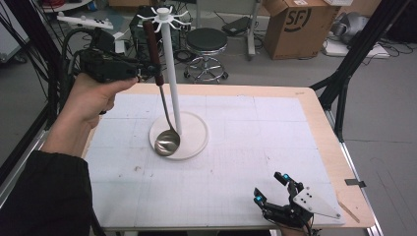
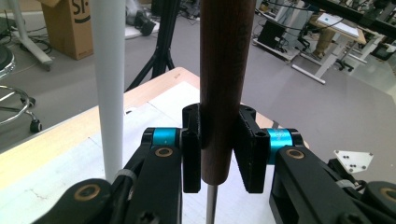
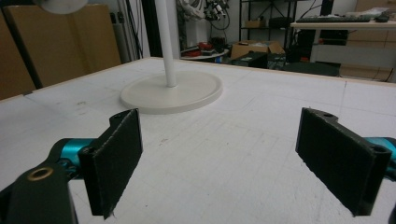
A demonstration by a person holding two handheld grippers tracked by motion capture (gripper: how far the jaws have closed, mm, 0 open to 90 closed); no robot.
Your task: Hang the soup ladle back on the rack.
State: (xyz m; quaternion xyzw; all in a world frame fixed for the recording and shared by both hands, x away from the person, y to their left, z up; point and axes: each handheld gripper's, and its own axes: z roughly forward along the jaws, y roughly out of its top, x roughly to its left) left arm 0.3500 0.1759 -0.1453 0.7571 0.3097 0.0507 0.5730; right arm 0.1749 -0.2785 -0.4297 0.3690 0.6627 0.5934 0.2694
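Black padded left gripper (image 2: 219, 154) clamps the ladle (image 1: 166, 123)'s smooth wooden handle.

The tabletop (image 1: 314, 103) is a light wooden board with rounded far corners. A white gridded mat (image 1: 246, 147) covers most of it, leaving bare wood along the far and right edges. The white stand (image 1: 194, 137) sits directly on the mat, left of centre, its round base flat.

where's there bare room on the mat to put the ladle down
Free: the mat right of the stand, up to the far edge, and the near-left corner. Crowded: the stand's base, where the ladle hangs, and the near-right corner by the right claw.
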